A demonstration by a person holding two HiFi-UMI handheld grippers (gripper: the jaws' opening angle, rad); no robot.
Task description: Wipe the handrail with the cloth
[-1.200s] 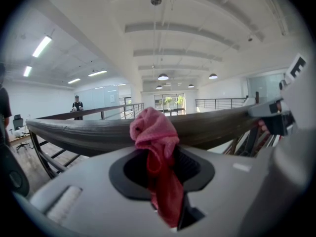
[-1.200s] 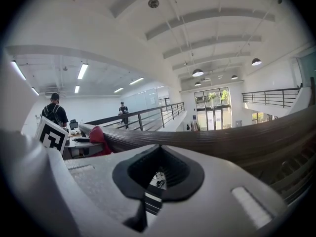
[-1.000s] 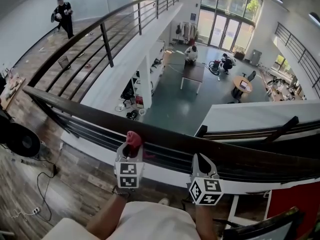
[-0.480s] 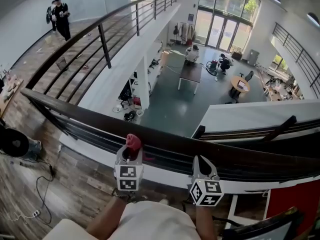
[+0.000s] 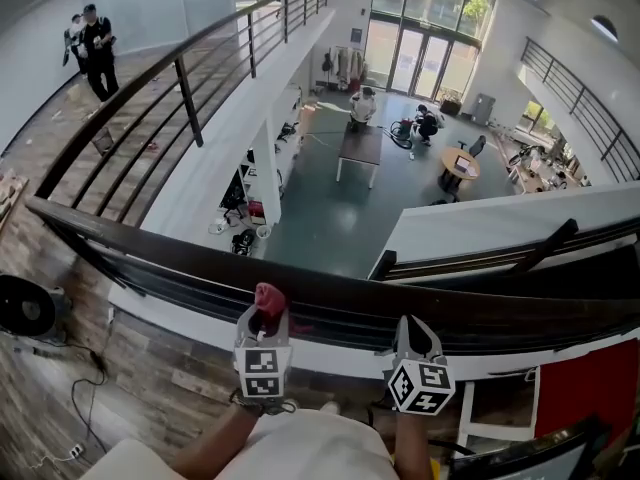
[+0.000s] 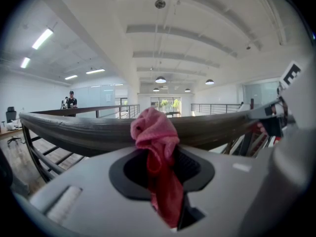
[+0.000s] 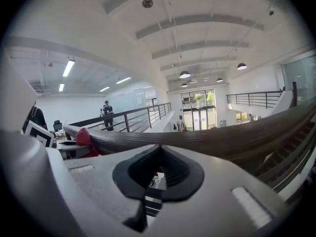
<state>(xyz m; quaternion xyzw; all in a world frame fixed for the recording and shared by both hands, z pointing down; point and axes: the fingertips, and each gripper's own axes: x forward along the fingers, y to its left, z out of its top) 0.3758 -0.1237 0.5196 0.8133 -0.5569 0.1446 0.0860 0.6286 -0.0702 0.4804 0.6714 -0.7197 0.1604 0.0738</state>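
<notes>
Against the frame a second earlier, both grippers have shifted slightly rightward along the handrail [image 5: 470, 306], and the person [image 5: 94, 34] on the far walkway has stepped further left. The left gripper [image 5: 266, 314] is clamped on the pink cloth [image 5: 268, 296], whose bunched top sits at the near edge of the handrail, left of its middle. The right gripper [image 5: 412, 326] has its jaws closed together on nothing and sits near the same edge, well apart from the cloth.

We judge the wipe to be under way. To do it well, we would press the bunched cloth firmly onto the rail's top face and draw it steadily along the rail. The jaws should stay off the wood, and the empty gripper should stay clear of the path.

The head view gives the layout: both grippers and the rail's sweep over the hall below. It cannot show the grip itself. The left gripper view shows the cloth pinched between the pads, with a tail hanging down through them. The right gripper view shows its pads meeting, with only the floor below seen through the slot, and the cloth far to its left on the rail.
</notes>
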